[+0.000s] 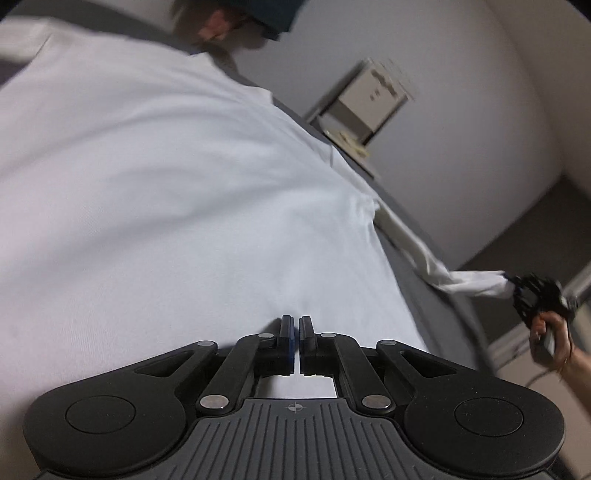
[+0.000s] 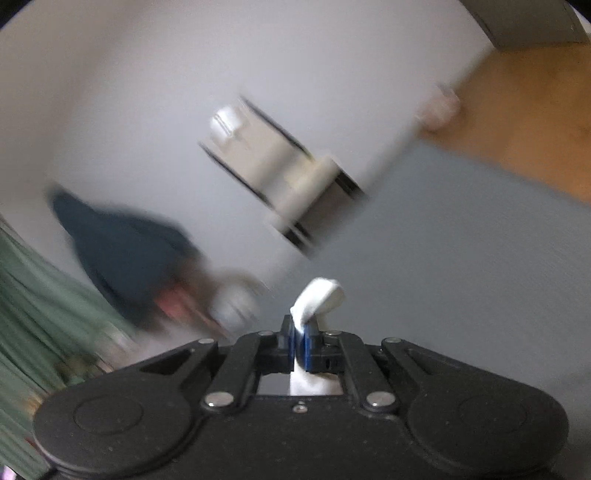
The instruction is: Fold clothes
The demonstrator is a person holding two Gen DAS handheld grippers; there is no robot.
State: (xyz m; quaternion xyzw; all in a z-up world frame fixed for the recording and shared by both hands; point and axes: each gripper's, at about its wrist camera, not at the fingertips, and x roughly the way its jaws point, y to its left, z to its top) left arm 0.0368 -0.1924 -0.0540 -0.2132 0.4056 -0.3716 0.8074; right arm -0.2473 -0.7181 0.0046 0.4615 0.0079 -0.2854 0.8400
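The left wrist view shows what the right cannot: a white garment [image 1: 166, 192] spread broadly over a grey surface [image 1: 424, 295], filling most of the frame, with one twisted end [image 1: 417, 254] drawn out toward the right edge of the picture. There the right gripper [image 1: 515, 286] pinches the tip of that end, held by a bare hand [image 1: 550, 338] off the edge of the surface. In the foreground the left gripper [image 1: 296, 325] has its blue-padded jaws nearly together, with only a thin slit between them, sitting low over the near hem of the garment; whether cloth is caught in them cannot be told from here. A person in a dark top [image 1: 266, 18] appears blurred at the far side, and a pale box-like unit [image 1: 369, 107] is seen against the wall. The right wrist view, heavily smeared, gives the close detail: the right gripper's [image 2: 301, 328] jaws are clamped on a small white wad of fabric [image 2: 319, 295] that pokes up beyond the fingertips and also shows through the opening behind them. Behind it lie grey surface [image 2: 461, 258], a strip of wooden floor [image 2: 535, 122] and green curtain folds [image 2: 33, 314].
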